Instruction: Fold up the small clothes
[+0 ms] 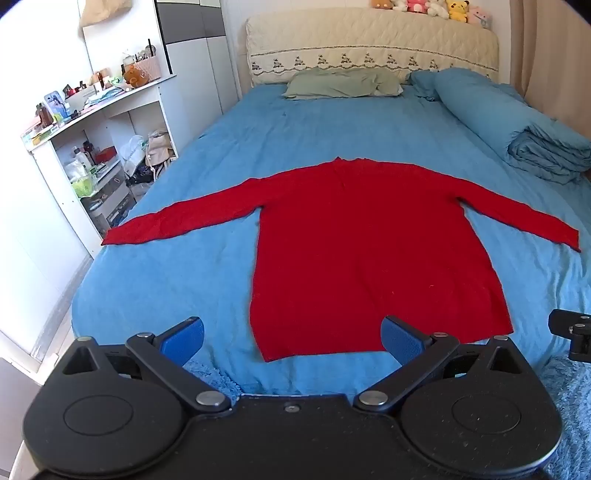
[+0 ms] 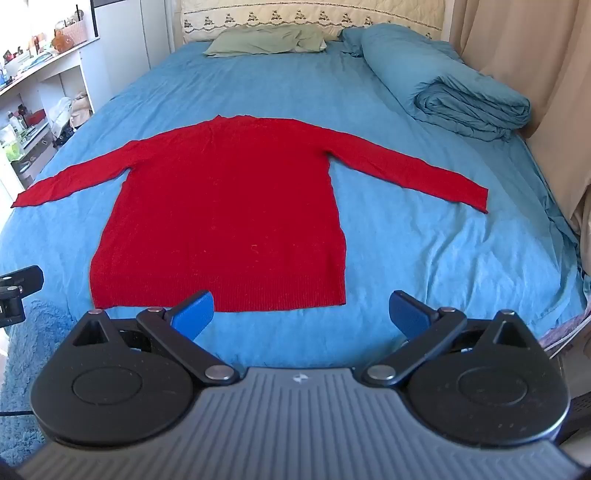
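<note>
- Two grippers are present, both held above the near edge of the bed and angled downward toward it.
- Left gripper (image 1: 293, 341): jaws spread wide, nothing between them. Its blue pads (image 1: 184, 341) stand clear of the fabric; seen from its own camera, they frame the near left corner of the garment's hem.
- Right gripper (image 2: 301, 314): jaws likewise spread wide and empty. Its blue pads (image 2: 408, 314) hang over the bare bed sheet (image 2: 424, 251), with the near right part of the hem just beyond them.
- A small part of each gripper's black body shows at the side edge of the other's view; the two are side by side and apart.
- Red sweater (image 1: 369, 251): lying flat on the blue sheet, hem toward the grippers, collar toward the headboard. Both long sleeves are stretched out sideways, unfolded. Neither gripper touches it.
- Folded blue duvet (image 2: 461, 96): rolled along the right side of the bed, beyond the right sleeve, well apart from the sweater.
- Green pillow (image 1: 343, 85): at the head of the bed, against the cream headboard (image 1: 369, 40).
- Plush toys (image 1: 432, 9): lined along the headboard top.
- White shelving unit (image 1: 99, 147): beside the bed on the left, cluttered with small items.
</note>
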`<state>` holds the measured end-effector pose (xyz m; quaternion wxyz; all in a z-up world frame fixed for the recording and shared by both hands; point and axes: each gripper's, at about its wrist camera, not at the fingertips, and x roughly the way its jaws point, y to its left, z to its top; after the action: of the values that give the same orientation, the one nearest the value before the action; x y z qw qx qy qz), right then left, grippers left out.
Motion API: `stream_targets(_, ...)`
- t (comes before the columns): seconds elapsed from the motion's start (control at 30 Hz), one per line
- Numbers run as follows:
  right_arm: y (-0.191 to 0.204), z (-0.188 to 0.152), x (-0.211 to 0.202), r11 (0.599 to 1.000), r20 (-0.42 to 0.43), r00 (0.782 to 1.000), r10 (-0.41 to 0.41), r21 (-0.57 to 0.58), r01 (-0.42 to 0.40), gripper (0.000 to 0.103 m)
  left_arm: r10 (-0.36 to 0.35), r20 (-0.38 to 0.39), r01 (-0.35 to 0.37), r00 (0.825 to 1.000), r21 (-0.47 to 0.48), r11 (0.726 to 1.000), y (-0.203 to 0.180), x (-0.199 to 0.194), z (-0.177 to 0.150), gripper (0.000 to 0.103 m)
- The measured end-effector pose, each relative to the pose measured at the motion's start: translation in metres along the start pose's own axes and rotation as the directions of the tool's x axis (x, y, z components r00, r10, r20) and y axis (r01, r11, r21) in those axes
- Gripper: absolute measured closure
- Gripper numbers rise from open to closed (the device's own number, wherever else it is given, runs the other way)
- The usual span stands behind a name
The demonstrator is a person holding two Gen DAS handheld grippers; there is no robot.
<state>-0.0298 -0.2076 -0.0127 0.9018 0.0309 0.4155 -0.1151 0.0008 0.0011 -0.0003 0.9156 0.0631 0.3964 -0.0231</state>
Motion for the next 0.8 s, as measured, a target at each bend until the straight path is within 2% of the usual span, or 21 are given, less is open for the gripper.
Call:
stream_targets(0.07, -0.0002, -0.0002, -0.0001, 1.0, 0.005, 1.0, -0.005, -0.002, 0.005, 0.0, -0.019, 0.001, 0.019, 1.0, -0.011, 1.0, 0.0028, 0.0007, 0.001, 0.0)
stream_targets(0.2, -0.0013, -0.0004, 0.0006, 1.0, 0.003, 1.0, 0.0, 0.002, 0.0, 0.0, 0.007, 0.011, -0.008, 1.0, 0.014, 1.0, -0.0002, -0.0004, -0.0015, 0.0)
stream_targets(0.8, -0.0024, 0.0017, 0.002, 1.0, 0.002, 1.0, 0.0, 0.002, 0.0, 0.0, -0.003, 0.014, 0.003, 1.0, -0.012, 1.0, 0.0036, -0.0003, 0.0002, 0.0)
